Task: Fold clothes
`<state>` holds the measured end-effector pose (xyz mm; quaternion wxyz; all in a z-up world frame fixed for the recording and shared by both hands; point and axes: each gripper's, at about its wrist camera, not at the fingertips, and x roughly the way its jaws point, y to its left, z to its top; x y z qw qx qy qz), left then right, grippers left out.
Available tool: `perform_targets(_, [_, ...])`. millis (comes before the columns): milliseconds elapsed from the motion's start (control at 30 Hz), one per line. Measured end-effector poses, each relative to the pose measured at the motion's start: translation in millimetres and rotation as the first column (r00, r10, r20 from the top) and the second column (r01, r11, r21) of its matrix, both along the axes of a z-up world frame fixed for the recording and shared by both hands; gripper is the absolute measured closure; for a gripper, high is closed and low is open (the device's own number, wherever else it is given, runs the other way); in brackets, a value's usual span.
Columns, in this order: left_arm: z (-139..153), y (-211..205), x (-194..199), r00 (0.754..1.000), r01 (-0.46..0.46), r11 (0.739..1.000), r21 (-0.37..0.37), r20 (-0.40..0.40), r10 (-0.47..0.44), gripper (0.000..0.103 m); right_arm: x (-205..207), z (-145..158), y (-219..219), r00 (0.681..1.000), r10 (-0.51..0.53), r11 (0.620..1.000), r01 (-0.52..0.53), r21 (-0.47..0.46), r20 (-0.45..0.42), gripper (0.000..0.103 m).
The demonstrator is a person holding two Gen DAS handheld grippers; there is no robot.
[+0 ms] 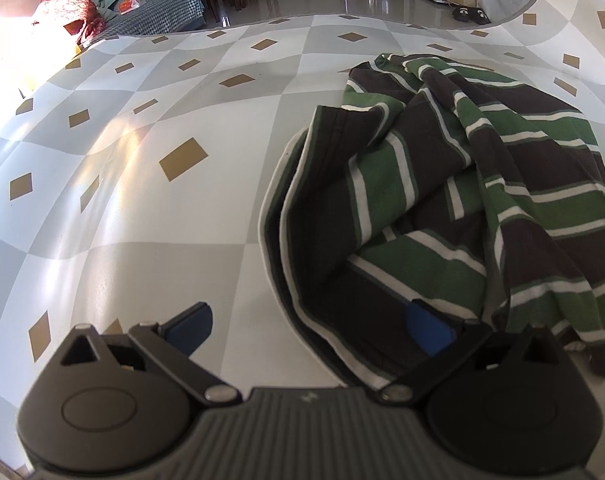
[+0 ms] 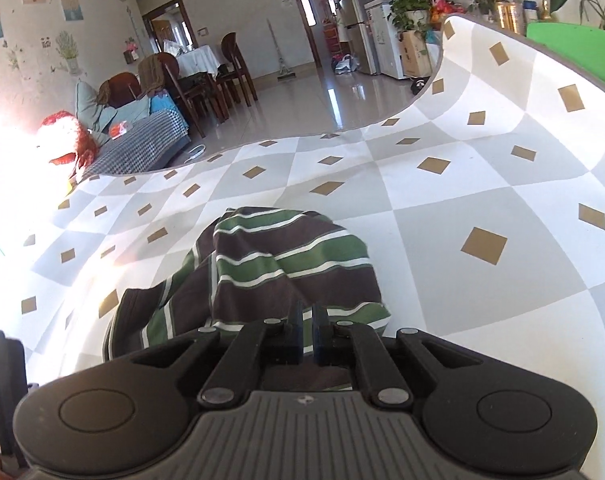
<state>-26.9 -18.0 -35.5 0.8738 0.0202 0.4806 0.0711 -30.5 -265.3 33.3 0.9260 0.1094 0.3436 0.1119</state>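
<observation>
- The striped garment (image 1: 454, 200) lies crumpled on your table (image 1: 142, 160), on the right of the left wrist view; its brown, green and white bands run in several directions, and a white-edged hem curves along its left side.
- Your left gripper (image 1: 308, 326) is spread wide: the left blue pad sits over bare tabletop, the right blue pad over the near hem of the cloth (whether it touches, you cannot tell).
- Your right gripper (image 2: 307, 332) is clenched, its two dark fingers nearly together over the near edge of the garment (image 2: 286, 264); whether cloth is pinched between them, you cannot tell.
- The table carries a grey-and-white checked cover with gold diamonds.
- Far beyond, you see dining chairs (image 2: 222, 72) and a glossy tiled floor (image 2: 322, 96).
</observation>
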Motion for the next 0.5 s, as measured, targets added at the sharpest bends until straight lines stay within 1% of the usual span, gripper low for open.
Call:
perform_targets(100, [0, 2, -10, 1.000, -0.009, 1.000, -0.022, -0.007, 0.009, 0.000, 3, 3, -11, 1.000, -0.021, 0.999, 0.022, 0.043, -0.014, 0.097])
perform_targets(133, [0, 1, -12, 1.000, -0.007, 1.000, -0.019, -0.007, 0.007, 0.000, 4, 1, -10, 1.000, -0.006, 0.999, 0.007, 0.041, -0.025, 0.094])
perform_targets(167, [0, 0, -14, 1.000, -0.004, 1.000, -0.017, -0.007, 0.004, 0.000, 4, -1, -9, 0.999, 0.011, 0.999, -0.009, 0.038, -0.038, 0.086])
perform_targets(200, [0, 0, -16, 1.000, -0.002, 1.000, -0.015, -0.007, 0.002, 0.000, 4, -4, -6, 0.998, 0.034, 0.999, -0.033, 0.028, -0.053, 0.081])
perform_targets(233, [0, -1, -17, 1.000, -0.001, 1.000, -0.014, -0.008, 0.001, 0.000, 3, -7, -2, 0.996, 0.056, 0.998, -0.055, 0.013, -0.063, 0.073])
perform_targets(267, [1, -1, -18, 1.000, -0.001, 1.000, -0.015, -0.010, 0.001, 0.000, 2, -11, 2, 0.994, 0.078, 0.997, -0.078, -0.002, -0.073, 0.070])
perform_targets(433, [7, 0, -20, 1.000, -0.005, 0.999, -0.033, -0.010, 0.005, 0.001, -2, -28, 23, 0.975, 0.182, 0.979, -0.192, -0.075, -0.126, 0.063])
perform_targets(500, [14, 2, -18, 1.000, -0.012, 0.999, -0.039, 0.020, 0.013, 0.001, -4, -33, 30, 0.967, 0.216, 0.969, -0.230, -0.095, -0.137, 0.062])
